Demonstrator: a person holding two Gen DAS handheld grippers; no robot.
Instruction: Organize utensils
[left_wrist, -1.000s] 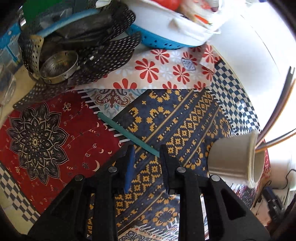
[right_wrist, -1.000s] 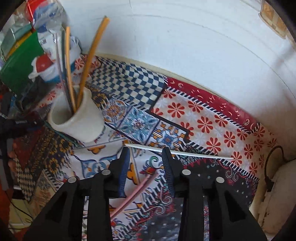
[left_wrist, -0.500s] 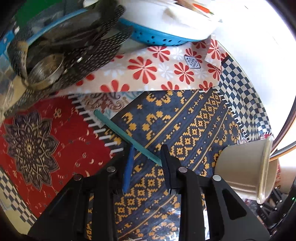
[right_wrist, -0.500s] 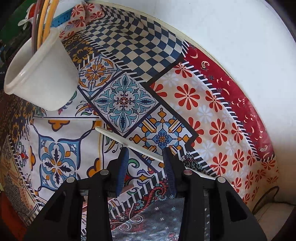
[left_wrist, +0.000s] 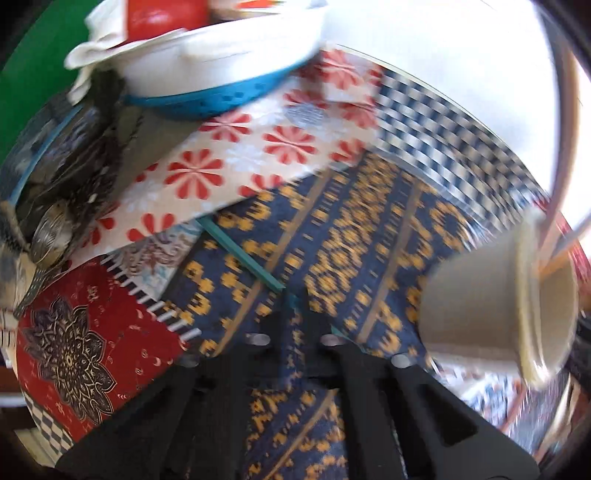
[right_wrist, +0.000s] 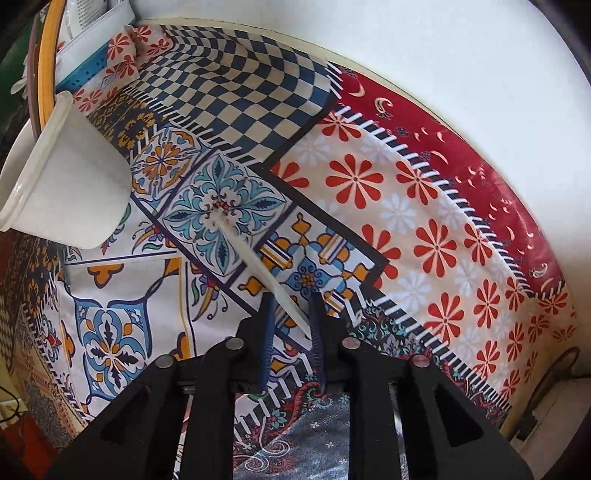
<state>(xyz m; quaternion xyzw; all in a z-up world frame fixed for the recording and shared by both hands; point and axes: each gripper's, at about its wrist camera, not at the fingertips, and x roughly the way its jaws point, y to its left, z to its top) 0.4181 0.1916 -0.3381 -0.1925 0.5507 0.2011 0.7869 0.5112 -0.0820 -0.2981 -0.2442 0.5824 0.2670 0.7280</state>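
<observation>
Looking down both wrist cams here, each hand-held gripper points steeply at a counter (right_wrist: 436, 206) covered in a patchwork-print cloth. The left hand-held gripper (left_wrist: 295, 301) has just been closing and its jaws are now pinched together on the near end of a teal stick (left_wrist: 240, 251), which runs up and left across the navy-and-yellow patch. That view is pretty motion-blurred. The right hand-held gripper (right_wrist: 291, 314) has also just been closing, and a white stick (right_wrist: 255, 262) sits between its pads, slanting up and left over the blue floral tile; the right pad touches it. A white cup (right_wrist: 70, 184) with long sticks poking out stands left of that one, and it shows in the left view too (left_wrist: 476, 306). A white basin on a blue colander (left_wrist: 221, 99) sits at the back.
</observation>
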